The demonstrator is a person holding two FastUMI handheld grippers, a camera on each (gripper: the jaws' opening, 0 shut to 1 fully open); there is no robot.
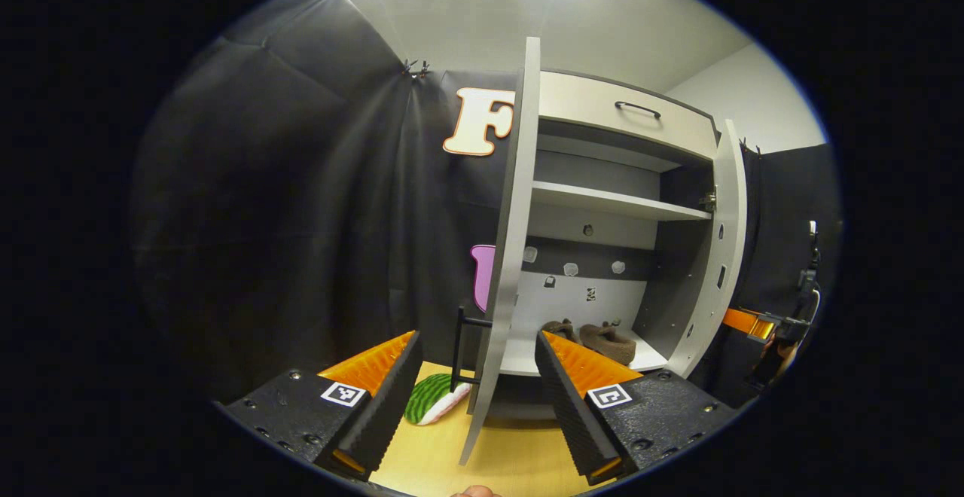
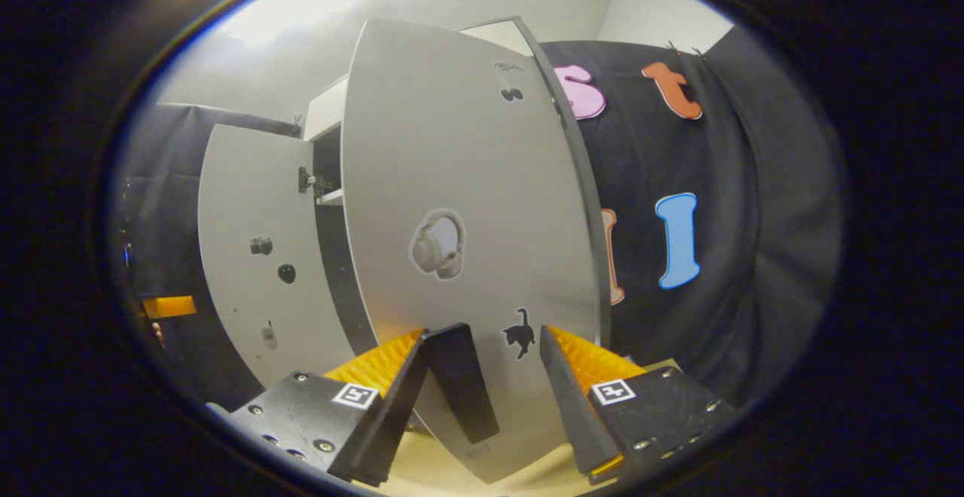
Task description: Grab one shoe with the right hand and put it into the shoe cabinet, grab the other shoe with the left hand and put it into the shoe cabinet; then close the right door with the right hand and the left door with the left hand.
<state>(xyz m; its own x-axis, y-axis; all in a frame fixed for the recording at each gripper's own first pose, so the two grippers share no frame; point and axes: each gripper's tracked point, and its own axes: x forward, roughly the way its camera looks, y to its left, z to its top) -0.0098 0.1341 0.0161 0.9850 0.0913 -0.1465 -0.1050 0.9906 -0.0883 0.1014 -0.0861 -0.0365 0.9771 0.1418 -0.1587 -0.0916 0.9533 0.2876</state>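
Note:
Two brown fuzzy shoes (image 1: pixel 595 337) lie side by side on the bottom shelf of the grey shoe cabinet (image 1: pixel 617 207). Both doors stand open. In the left gripper view the left door (image 1: pixel 512 256) is edge-on, its lower edge between the spread fingers of my left gripper (image 1: pixel 477 337), with its black handle (image 1: pixel 459 350) just inside them. In the right gripper view the right door's outer face (image 2: pixel 467 181) is close ahead. Its black handle (image 2: pixel 461 388) sits between the fingers of my right gripper (image 2: pixel 482 331), which is open and not pressing on it.
A green striped, watermelon-like object (image 1: pixel 431 400) lies on the wooden floor (image 1: pixel 512 459) left of the cabinet. The cabinet has a middle shelf and a top drawer (image 1: pixel 629 109). The right door (image 1: pixel 719 256) and the other gripper (image 1: pixel 761 325) are farther right. The left door (image 2: pixel 256 256) is beyond the right one.

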